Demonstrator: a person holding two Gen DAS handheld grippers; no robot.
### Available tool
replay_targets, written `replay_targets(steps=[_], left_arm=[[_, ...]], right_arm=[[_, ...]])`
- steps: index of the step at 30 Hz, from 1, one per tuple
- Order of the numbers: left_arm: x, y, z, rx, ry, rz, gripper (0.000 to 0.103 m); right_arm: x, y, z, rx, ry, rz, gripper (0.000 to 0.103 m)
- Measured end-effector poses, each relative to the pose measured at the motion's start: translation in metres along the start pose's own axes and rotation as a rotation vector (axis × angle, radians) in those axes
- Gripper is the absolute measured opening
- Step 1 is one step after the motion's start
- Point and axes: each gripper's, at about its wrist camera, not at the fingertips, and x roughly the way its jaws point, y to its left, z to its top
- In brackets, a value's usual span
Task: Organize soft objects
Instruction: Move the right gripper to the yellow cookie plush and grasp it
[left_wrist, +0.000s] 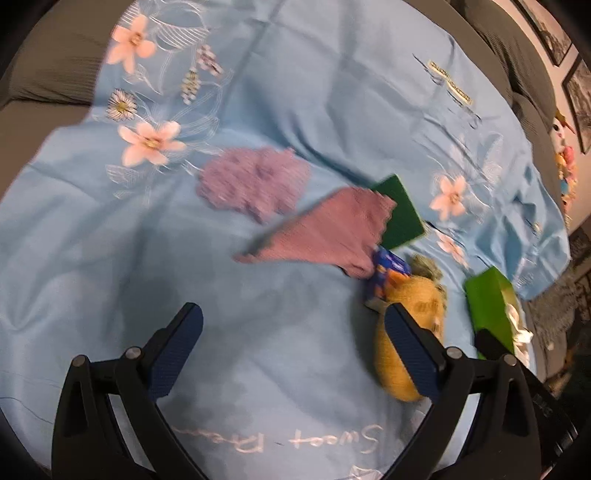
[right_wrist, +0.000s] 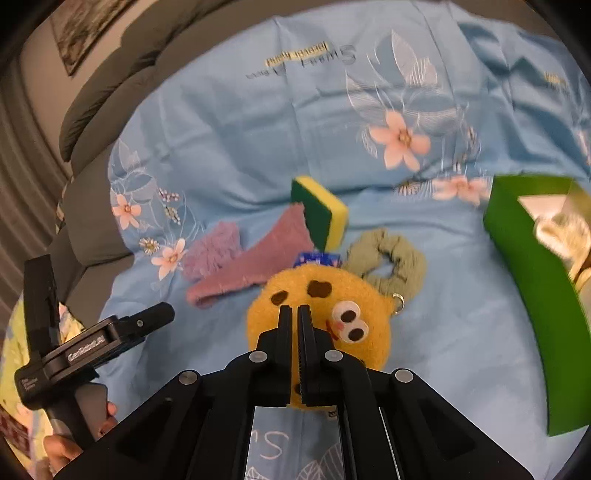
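A yellow plush with googly eyes (right_wrist: 325, 295) lies on the blue floral sheet (right_wrist: 236, 122). My right gripper (right_wrist: 297, 309) is shut, its tips over the plush's face; whether they pinch its fur I cannot tell. Behind the plush lie a sage scrunchie (right_wrist: 388, 262), a small blue packet (right_wrist: 317, 258), a green-and-yellow sponge (right_wrist: 321, 214), a mauve cloth (right_wrist: 258, 262) and a fluffy purple cloth (right_wrist: 214, 247). My left gripper (left_wrist: 293, 310) is open above bare sheet, with the plush (left_wrist: 406, 332) just behind its right finger and the mauve cloth (left_wrist: 332, 229) ahead.
A green tissue box (right_wrist: 524, 280) stands right of the plush, also the tissue box (left_wrist: 487, 302) at the sheet's right edge. Grey cushions (right_wrist: 110, 85) border the sheet. A hand (right_wrist: 62, 450) holds the left gripper's handle at the lower left.
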Motion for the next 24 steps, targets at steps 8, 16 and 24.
replay_targets(steps=[8,16,24], left_arm=[[0.021,-0.027,-0.017,0.064,0.069,-0.028,0.098],[0.041,-0.051,-0.033,0.087,0.132,-0.109,0.097],[0.066,-0.073,-0.053,0.119,0.244,-0.209,0.064]], right_arm=[[0.028,-0.028,0.002,0.032,0.113,-0.047,0.021],[0.036,-0.063,0.01,0.14,0.121,-0.016,0.066],[0.061,-0.072,0.003,0.246,0.199,0.085,0.066]])
